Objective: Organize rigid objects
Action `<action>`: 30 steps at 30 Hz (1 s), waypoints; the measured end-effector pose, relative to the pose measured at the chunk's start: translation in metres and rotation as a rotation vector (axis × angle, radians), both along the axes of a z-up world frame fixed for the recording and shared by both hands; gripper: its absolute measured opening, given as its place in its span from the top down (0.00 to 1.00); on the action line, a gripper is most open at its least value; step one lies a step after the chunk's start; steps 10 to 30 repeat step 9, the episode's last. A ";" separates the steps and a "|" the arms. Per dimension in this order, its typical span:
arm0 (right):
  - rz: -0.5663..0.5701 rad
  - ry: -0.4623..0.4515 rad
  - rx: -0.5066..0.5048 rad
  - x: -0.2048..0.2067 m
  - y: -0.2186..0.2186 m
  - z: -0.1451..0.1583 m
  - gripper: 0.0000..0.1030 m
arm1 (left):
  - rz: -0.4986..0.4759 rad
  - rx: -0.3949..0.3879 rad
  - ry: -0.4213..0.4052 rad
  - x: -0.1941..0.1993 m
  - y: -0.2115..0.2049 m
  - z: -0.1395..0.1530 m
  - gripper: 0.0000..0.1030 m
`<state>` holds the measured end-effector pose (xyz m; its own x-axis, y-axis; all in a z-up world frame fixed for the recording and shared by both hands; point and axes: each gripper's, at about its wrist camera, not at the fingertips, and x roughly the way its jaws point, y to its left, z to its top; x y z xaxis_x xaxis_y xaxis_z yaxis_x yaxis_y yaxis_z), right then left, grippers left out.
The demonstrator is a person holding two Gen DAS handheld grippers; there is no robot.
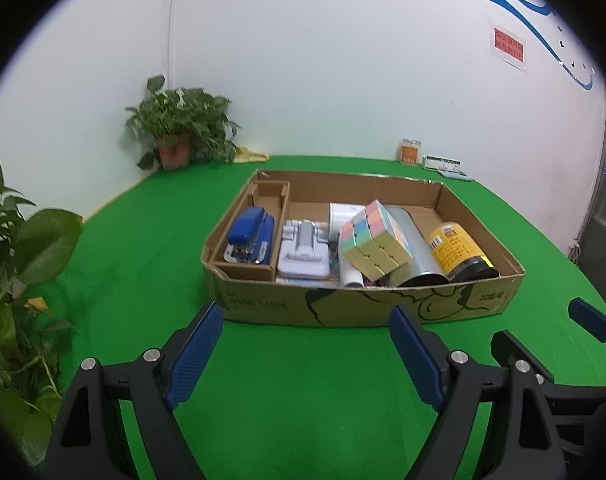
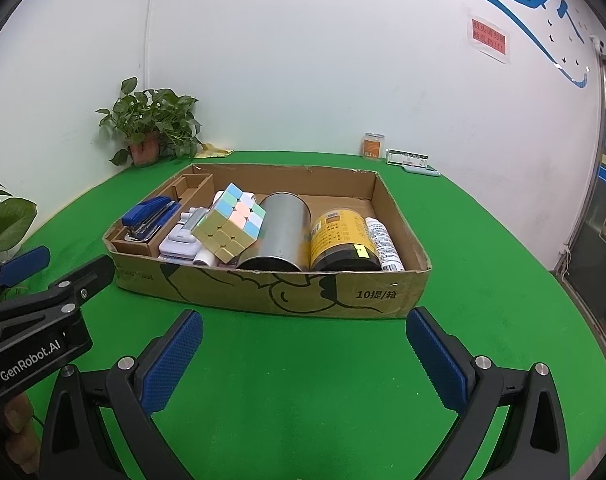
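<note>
You have one cardboard box point(image 2: 303, 296) holding one blue stapler point(image 2: 149, 214), one pastel cube point(image 2: 231, 222), one metal can point(image 2: 279, 232), one yellow-labelled jar point(image 2: 343, 240), one white tube point(image 2: 385, 244) and one white case point(image 2: 179, 240).

Left gripper point(image 1: 307, 320): fingers spread wide, nothing between them, held low over the tabletop point(image 1: 303, 400), near side of the cardboard box point(image 1: 363, 304). Right gripper point(image 2: 303, 328): fingers likewise apart and empty, just beside the left, facing the box.
</note>
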<state>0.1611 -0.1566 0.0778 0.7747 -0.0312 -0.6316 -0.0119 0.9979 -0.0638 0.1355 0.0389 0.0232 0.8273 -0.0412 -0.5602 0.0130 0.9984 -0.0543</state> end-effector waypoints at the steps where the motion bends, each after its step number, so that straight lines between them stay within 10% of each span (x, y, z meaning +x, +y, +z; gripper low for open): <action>1: 0.000 0.002 0.004 0.001 0.000 -0.001 0.01 | 0.002 -0.003 0.007 0.001 0.001 -0.001 0.17; 30: -0.011 0.002 0.006 -0.003 0.000 -0.001 0.01 | -0.004 0.033 -0.033 -0.004 -0.005 0.002 0.17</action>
